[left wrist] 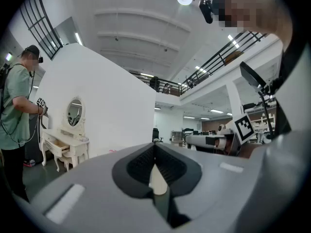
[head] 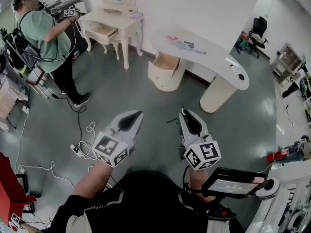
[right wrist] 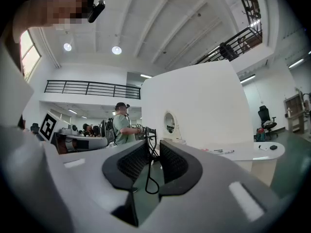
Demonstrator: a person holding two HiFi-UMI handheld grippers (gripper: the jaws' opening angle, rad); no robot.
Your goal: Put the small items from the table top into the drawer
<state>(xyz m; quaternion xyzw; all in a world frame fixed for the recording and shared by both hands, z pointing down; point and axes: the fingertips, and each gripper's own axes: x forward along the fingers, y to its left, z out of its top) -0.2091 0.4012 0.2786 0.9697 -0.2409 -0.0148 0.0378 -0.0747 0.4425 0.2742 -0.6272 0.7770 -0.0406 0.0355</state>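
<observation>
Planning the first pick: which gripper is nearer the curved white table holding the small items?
Right. The right gripper is held short of the curved white table, facing its middle. The left gripper is farther off, out past its left end. Neither touches it.

No words or numbers are showing clearly enough to read. At lower centre of the head view, the cubes on the left gripper (head: 139,113) and right gripper (head: 183,112) are carrying only black-and-white square patterns. The screen (head: 233,184) at lower right is showing nothing legible.
</observation>
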